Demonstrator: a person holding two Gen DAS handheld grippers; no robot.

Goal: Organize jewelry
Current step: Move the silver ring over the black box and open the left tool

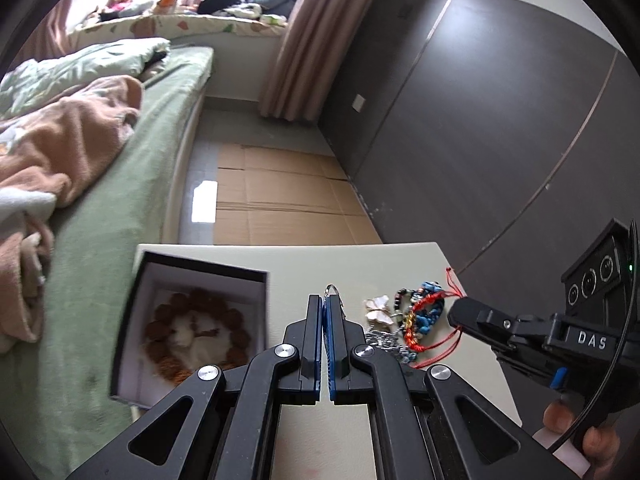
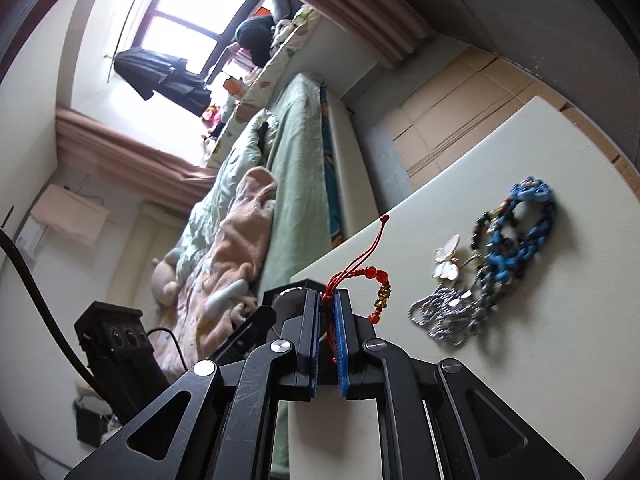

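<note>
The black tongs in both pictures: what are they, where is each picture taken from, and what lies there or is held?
They are hand-held grippers: a person holds one in each hand, and a camera on each looks along its fingers. One picture comes from the left gripper, the other from the right gripper. On the white table stands an open box with a brown bead bracelet inside; nearby lie a butterfly ornament, a blue bracelet and a silver chain. The right gripper is shut on a red cord bracelet. The left is shut; a thin silver loop shows at its tips.
</note>
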